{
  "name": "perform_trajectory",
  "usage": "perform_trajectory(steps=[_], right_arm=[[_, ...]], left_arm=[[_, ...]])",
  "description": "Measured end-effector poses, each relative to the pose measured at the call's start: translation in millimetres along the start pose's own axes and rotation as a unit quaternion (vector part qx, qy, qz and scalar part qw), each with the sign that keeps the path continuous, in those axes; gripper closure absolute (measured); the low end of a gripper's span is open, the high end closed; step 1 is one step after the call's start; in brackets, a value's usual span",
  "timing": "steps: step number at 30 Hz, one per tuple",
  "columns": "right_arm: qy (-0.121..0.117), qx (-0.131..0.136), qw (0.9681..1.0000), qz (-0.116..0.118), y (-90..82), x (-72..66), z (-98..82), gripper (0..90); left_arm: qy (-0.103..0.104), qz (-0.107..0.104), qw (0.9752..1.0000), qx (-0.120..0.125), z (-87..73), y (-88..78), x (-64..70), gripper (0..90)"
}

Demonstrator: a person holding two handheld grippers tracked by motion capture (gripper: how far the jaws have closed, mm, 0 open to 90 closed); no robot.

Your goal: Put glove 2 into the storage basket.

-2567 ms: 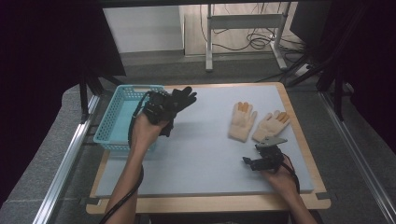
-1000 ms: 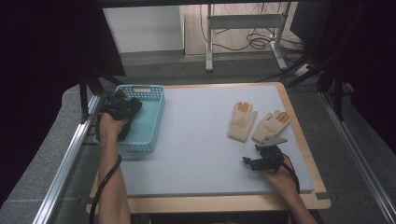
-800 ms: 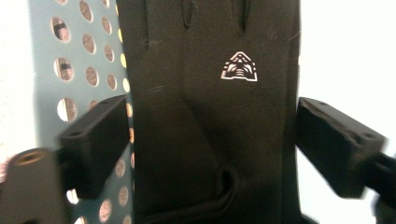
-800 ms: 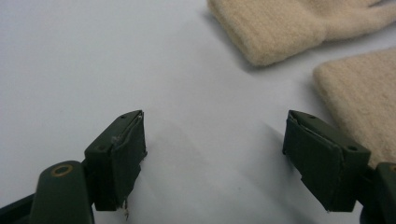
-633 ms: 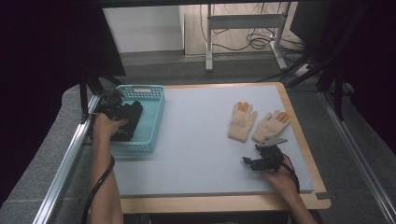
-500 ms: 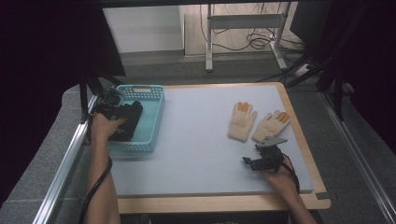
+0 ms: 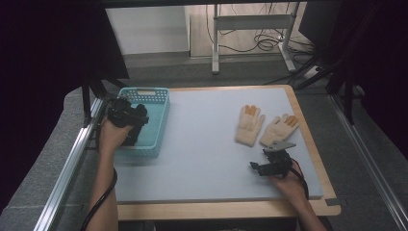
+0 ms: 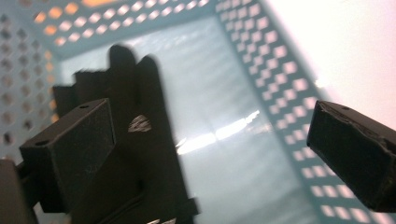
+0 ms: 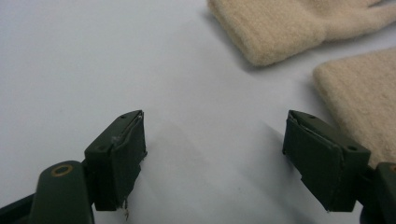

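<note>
Left gripper (image 8: 210,154) jaws just opened, black glove (image 8: 140,154) lies in teal basket (image 7: 156,103); cuff may snag a pad on withdrawal. Right gripper (image 9: 215,154) open near beige gloves (image 9: 280,28), empty

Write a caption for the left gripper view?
Open left tool above black gloves lying in the blue basket.
</note>
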State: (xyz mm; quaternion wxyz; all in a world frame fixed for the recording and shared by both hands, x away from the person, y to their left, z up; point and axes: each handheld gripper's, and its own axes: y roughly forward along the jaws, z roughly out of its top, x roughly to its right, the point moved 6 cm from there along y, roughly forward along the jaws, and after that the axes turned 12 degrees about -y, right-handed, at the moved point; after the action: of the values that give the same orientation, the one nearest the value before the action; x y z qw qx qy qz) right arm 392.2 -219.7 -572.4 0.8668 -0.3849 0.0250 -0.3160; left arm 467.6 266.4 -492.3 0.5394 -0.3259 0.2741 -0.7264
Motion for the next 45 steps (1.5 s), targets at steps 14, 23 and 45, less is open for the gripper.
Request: perform_trajectory(steps=[14, 23, 45], right_arm=[[0.001, -0.001, 1.0000, 0.000, -0.1, -0.1, -0.1, 20.9], [0.001, 0.000, 1.0000, 0.000, 0.0, -0.1, -0.1, 20.9], [0.000, 0.000, 1.0000, 0.000, 0.0, -0.1, -0.1, 20.9]], left_arm=[[0.054, -0.063, 0.9957, 0.041, -5.6, -17.3, 68.8, 0.5], [0.083, -0.103, 0.9894, 0.058, -20.0, -20.9, 110.4, 0.2], [0.150, -0.152, 0.9755, 0.053, -93.3, 13.9, 178.2, 0.0]])
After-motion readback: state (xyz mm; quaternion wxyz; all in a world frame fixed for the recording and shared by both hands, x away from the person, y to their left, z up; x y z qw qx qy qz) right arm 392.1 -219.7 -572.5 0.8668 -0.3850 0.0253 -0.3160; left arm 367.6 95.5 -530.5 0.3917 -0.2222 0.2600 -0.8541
